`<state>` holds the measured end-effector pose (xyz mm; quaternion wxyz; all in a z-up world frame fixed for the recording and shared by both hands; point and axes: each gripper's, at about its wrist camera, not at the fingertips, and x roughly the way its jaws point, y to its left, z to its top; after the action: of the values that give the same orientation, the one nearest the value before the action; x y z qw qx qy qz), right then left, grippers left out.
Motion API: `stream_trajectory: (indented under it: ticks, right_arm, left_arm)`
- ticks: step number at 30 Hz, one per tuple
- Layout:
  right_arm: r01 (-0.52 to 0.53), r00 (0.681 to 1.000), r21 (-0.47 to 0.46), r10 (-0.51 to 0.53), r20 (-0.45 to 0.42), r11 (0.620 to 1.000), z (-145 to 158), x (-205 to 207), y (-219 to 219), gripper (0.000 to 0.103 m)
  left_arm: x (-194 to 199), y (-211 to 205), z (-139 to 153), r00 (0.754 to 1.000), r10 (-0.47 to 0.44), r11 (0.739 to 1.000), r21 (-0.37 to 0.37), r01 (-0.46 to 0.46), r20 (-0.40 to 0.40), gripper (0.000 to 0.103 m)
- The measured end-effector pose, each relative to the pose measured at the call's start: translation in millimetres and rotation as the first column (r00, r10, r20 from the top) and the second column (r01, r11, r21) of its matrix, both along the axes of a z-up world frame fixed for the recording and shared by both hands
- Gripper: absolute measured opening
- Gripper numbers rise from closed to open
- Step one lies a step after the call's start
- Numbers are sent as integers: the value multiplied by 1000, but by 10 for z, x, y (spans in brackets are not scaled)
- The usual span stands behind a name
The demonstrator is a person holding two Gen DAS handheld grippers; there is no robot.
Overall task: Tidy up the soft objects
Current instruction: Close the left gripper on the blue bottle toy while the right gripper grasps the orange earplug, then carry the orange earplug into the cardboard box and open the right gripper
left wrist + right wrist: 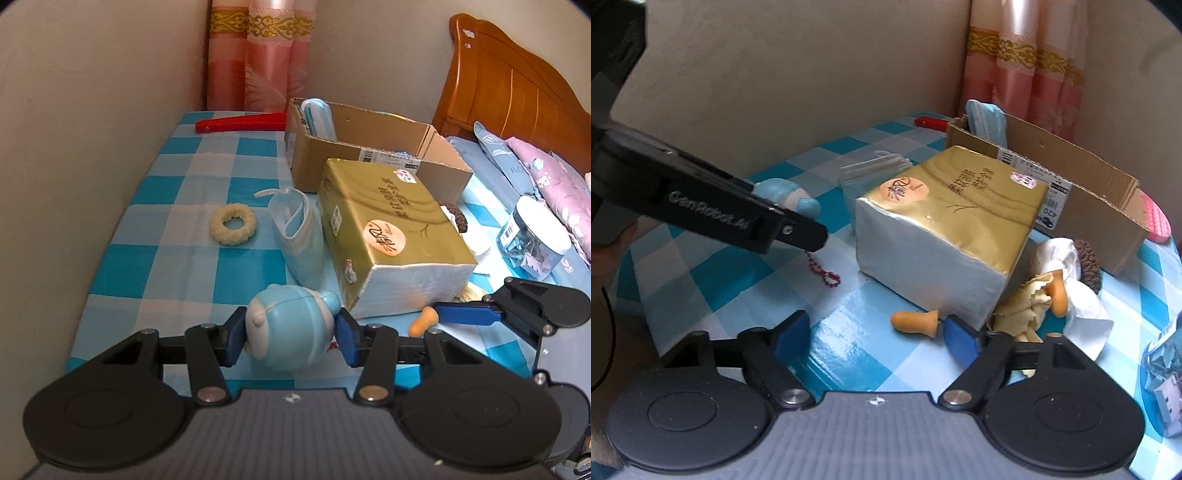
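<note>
While my left gripper (290, 338) sits low over the near edge of the checkered table (122, 258), its two blue pads are pressed against the sides of a round pale-blue plush toy (286, 332), so it is clamped on that toy. The toy is ball-shaped with a white face patch, a seam line round its middle and a small blue knob on one side. From the right wrist view I see only part of it (786, 195) behind the left gripper's black arm, with a red bead chain (823, 269) hanging down onto the cloth.

My right gripper (877, 338) has its fingers spread wide apart, with nothing between them; an orange foam earplug (916, 321) lies just beside its right pad, at the foot of the gold tissue pack (953, 229).

Crumpled white and cream cloth (1071, 295) and a second orange earplug (1058, 291) are bunched behind the pack's corner, and I can't sort out what the dark brown knobbly thing (1087, 264) there is.

Towards the far edge, an open cardboard box (369, 155) holds a folded blue face mask (317, 118) standing in its corner; the rest of its inside is hidden. Another mask (299, 236) leans on the tissue pack, and a cream scrunchie (232, 223) lies near it. A clear jar (532, 236) with a white lid lies off the right edge, its contents blurred.
</note>
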<state>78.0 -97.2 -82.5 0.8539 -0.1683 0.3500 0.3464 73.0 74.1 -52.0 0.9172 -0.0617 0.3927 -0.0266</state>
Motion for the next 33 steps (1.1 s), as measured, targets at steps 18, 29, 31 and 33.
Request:
stream_trajectory:
  ticks: [18, 29, 31, 33]
  right_arm:
    - [119, 993, -13, -119, -8, 993, 54, 97, -41, 30]
    - [100, 995, -17, -100, -5, 995, 294, -44, -220, 30]
    - [101, 995, -21, -101, 9, 995, 379, -53, -286, 30]
    - [105, 994, -19, -105, 17, 994, 468, -31, -359, 30]
  left_arm:
    - [-56, -54, -9, 1000, -24, 1000, 0, 24, -6, 49]
    - [-208, -127, 216, 998, -61, 998, 29, 61, -5, 49]
    - [-224, -143, 271, 998, -68, 997, 29, 68, 2, 49]
    - [-230, -164, 319, 997, -73, 997, 33, 72, 8, 49]
